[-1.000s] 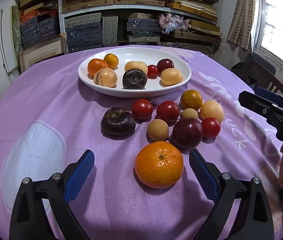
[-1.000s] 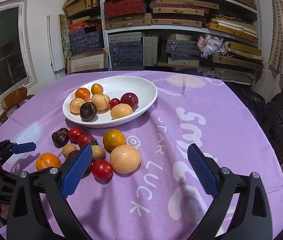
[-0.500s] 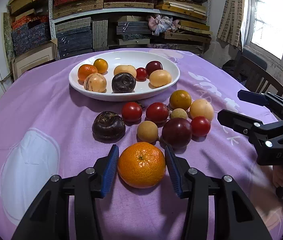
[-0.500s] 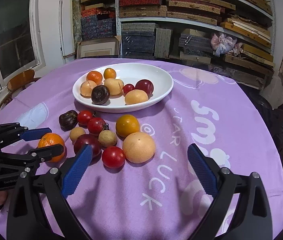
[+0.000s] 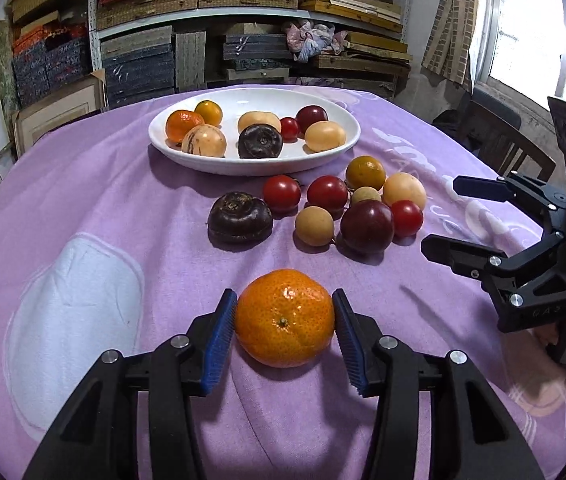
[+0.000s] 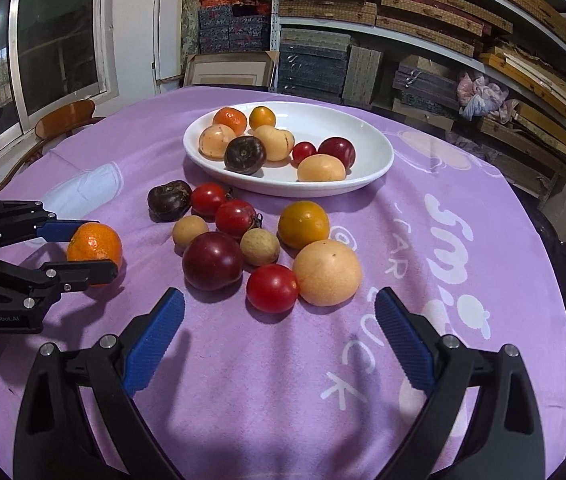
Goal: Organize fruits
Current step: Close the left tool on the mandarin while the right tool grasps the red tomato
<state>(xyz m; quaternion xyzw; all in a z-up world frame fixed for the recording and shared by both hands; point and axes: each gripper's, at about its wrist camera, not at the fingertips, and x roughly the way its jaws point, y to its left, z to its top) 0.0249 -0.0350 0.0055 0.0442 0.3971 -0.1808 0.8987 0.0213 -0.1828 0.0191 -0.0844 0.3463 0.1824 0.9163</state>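
- The left gripper (image 5: 285, 322) has its blue pads pressed on either side of the mandarin (image 5: 285, 317), which sits on the purple tablecloth (image 5: 123, 184) near the cloth's near edge; the fruit is squarely between the pads, stem dimple turned toward the camera; it is round, so no long axis matters
- The white oval plate (image 5: 339, 150) lies straight ahead of that grip, toward the far edge of the table, long axis across the view; the loose cluster of fruit lies between the mandarin and the plate, so I judge the carry must pass over it
- The right gripper (image 6: 279, 320) is spread wide with nothing between its pads; a red tomato (image 6: 272, 288) and a pale round fruit (image 6: 327, 272) lie just ahead of it, at the cluster's near side; this hand is the nearer one to them
- Readable writing: "GenRobot.AI" on the left gripper's body in the right wrist view; white letters on the cloth, "smi" above "UCK", the rest cut off
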